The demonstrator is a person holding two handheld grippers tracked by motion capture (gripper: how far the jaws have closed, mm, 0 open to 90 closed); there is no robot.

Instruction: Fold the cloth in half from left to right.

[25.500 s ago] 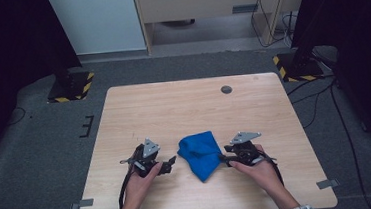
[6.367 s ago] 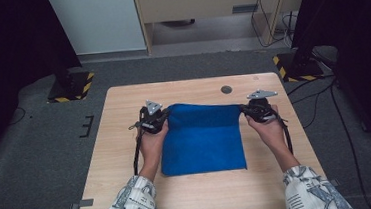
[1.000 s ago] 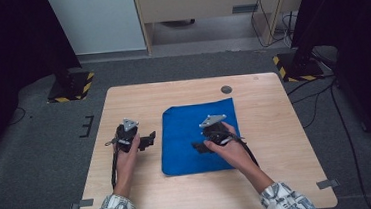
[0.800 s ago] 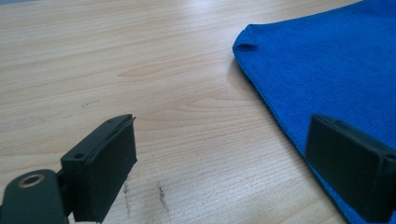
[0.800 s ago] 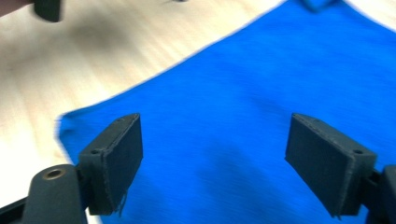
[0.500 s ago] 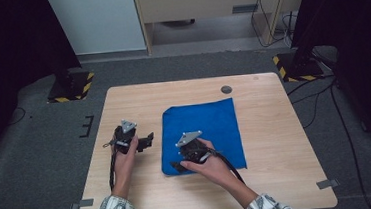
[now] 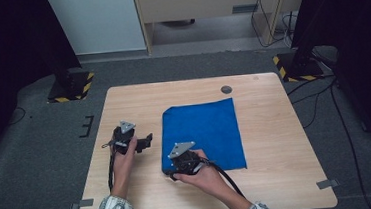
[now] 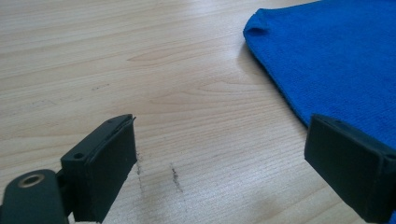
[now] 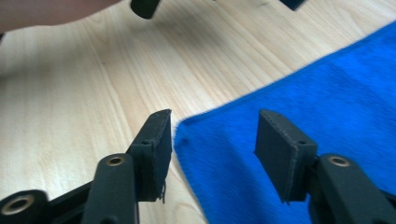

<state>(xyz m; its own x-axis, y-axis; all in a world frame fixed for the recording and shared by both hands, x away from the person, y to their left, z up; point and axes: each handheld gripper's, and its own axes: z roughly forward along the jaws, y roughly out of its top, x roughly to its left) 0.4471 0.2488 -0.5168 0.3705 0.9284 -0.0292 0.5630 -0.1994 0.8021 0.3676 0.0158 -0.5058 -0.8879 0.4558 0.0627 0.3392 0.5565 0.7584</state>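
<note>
The blue cloth (image 7: pixel 203 134) lies flat on the wooden table (image 7: pixel 275 127), a little right of the table's middle, folded into a tall rectangle whose near-left corner points toward seven o'clock. That corner is where the right gripper (image 7: pixel 173 174) sits: in the right gripper view the cloth's corner (image 9: pixel 289 140) lies between the two black jaws, the left jaw over bare wood just beside the cloth's edge, the right jaw over the blue fabric. The jaws have just been closing and stand about half apart, with the corner between them; the pads do not appear to press on the fabric yet, though the blur makes contact hard to judge.

The left gripper (image 7: pixel 148 140) rests at about nine o'clock from the cloth, near its left edge but apart from it (the person's left hand (image 7: pixel 125 157) holds it low over the wood). In the left gripper view its jaws are spread wide with nothing between them, and the cloth (image 8: pixel 336 60) fills the area toward one o'clock.

A small dark round disc (image 7: pixel 226 89) sits on the table at twelve o'clock from the cloth, just beyond its far edge.
</note>
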